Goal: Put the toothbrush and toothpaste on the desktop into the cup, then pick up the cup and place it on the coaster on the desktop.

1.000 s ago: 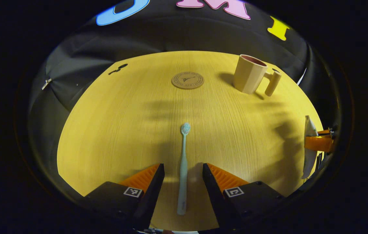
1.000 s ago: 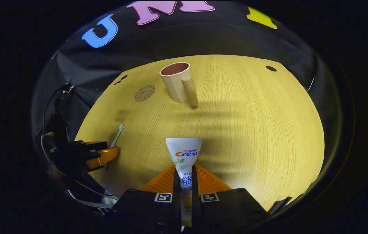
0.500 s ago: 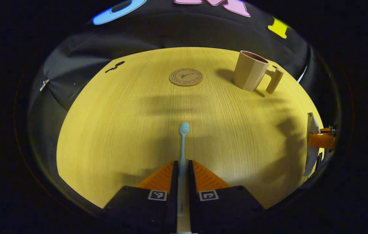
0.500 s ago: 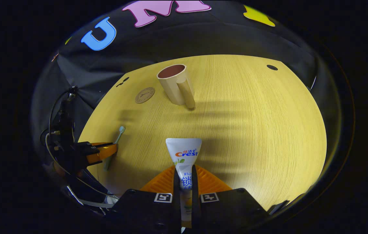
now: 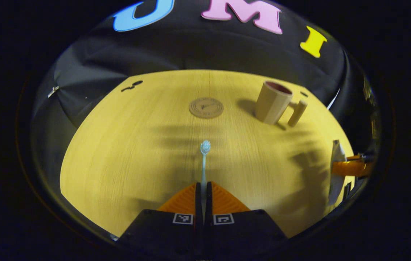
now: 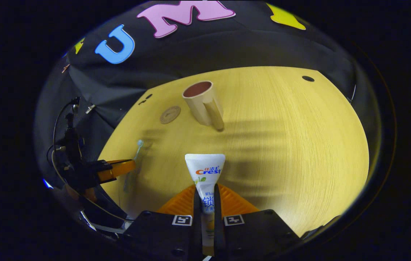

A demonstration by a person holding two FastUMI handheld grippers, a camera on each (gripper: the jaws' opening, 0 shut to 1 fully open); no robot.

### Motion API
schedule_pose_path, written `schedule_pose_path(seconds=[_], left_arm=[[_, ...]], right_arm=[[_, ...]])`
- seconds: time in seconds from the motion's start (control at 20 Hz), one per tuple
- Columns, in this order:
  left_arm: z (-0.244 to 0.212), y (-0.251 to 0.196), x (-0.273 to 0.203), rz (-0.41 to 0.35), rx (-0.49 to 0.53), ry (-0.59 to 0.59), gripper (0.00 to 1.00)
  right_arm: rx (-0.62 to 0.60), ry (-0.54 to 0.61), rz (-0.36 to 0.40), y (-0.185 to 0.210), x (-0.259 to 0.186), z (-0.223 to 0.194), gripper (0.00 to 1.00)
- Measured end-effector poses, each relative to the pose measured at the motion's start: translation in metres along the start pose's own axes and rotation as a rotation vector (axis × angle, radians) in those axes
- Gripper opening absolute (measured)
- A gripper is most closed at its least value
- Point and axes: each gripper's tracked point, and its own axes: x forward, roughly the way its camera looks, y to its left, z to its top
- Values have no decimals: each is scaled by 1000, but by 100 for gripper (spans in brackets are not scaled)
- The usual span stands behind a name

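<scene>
Left gripper view first: our left gripper [image 5: 203,186] has its two fingers closed on the handle of the toothbrush [image 5: 204,159], which points straight ahead of the tongs with the bristle head at the far end. We cannot tell for sure if the brush is already free of the desktop [image 5: 125,145]; its head seems to be a little above the wood. Ahead of the tongs and slightly beyond the brush head lies the round coaster [image 5: 206,107]. Further to the right of it stands the cup [image 5: 272,102], upright, its handle turned away from the coaster. At the far right we see the other tongs with the tube between them.

Right gripper view: our right gripper [image 6: 205,194] is pressed on both sides of the toothpaste [image 6: 205,170], whose flat wide end stands out in front of the fingers. The cup [image 6: 200,102] is straight ahead, well apart, with its open mouth visible and the handle turned toward us. The coaster [image 6: 170,114] lies just left of it. To the left of our tongs, the left gripper [image 6: 116,170] holds the toothbrush [image 6: 136,154] low over the wood.

We judge that the picking step is done for both things. The next move calls for carrying each one over the cup mouth, tilting it downward, and then letting go, one after another so the tongs do not meet.
</scene>
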Motion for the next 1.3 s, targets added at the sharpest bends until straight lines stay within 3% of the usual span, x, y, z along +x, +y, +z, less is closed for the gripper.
schedule_pose_path(seconds=[0.15, 0.2, 0.35, 0.45, 0.6, 0.75, 1.05, 1.3], left_arm=[[43, -14, -26, -68, -76, -145, 6], [57, -20, -35, -85, -101, -182, 6], [96, -40, -62, -152, -156, -299, 6], [124, -55, -79, -212, -186, -383, 6], [153, -68, -99, -270, -224, -473, 6], [163, -73, -111, -288, -244, -515, 6], [146, -75, -116, -282, -242, -513, 6], [133, -77, -116, -261, -250, -500, 6]], right_arm=[[43, -99, 38, 9, -14, 37, 17], [43, -134, 54, 13, -17, 52, 12], [-8, -237, 81, 22, -34, 94, 12], [-14, -316, 140, 39, -47, 129, 12], [-15, -445, 213, 57, -61, 185, 11], [-21, -562, 238, 62, -64, 241, 11], [-40, -669, 246, 62, -17, 307, 11], [-80, -639, 218, 51, 52, 306, 11]])
